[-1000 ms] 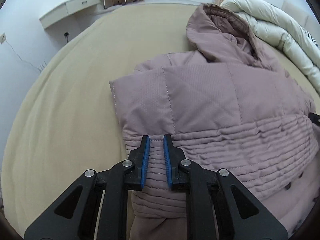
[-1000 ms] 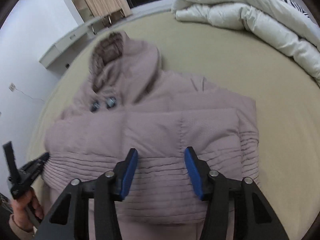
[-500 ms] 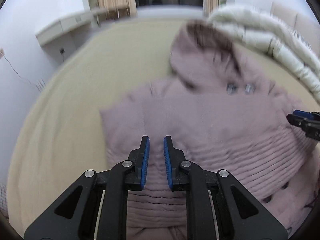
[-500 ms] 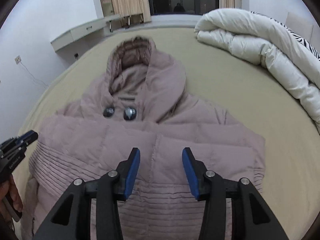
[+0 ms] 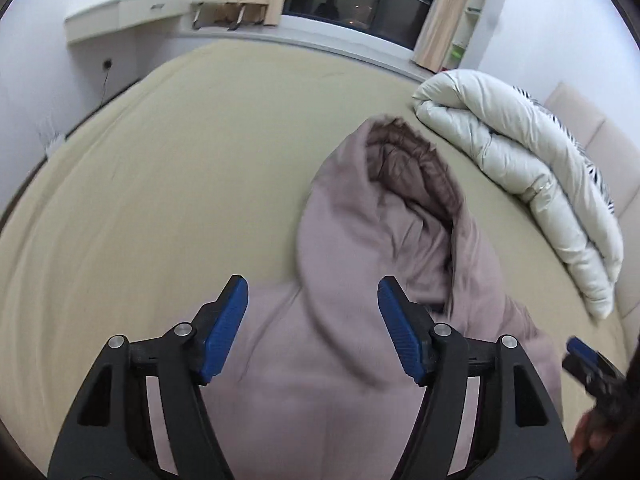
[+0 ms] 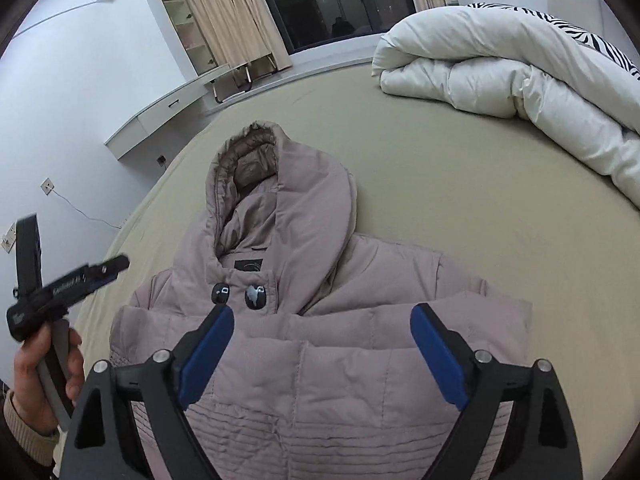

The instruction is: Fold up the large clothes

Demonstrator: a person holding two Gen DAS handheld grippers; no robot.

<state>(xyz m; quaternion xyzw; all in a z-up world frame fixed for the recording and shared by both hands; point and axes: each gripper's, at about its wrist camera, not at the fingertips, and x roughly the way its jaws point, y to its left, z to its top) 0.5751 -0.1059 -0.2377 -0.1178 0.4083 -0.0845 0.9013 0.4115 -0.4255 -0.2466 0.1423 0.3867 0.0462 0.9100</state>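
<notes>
A mauve hooded puffer jacket lies on the beige bed, sleeves folded across the front, hood pointing to the far side. It also shows, blurred, in the left wrist view. My left gripper is open and empty, above the jacket's shoulder just before the hood. It also shows at the left of the right wrist view. My right gripper is open and empty above the jacket's chest, near two dark buttons.
A rolled white duvet lies at the far right of the bed; it also shows in the left wrist view. A white wall shelf and curtains stand beyond the far edge. Bare sheet spreads left of the jacket.
My left gripper opened from nearly shut, let go of the jacket's ribbed hem and moved up toward the hood. My right gripper opened wider and rose back above the chest.
</notes>
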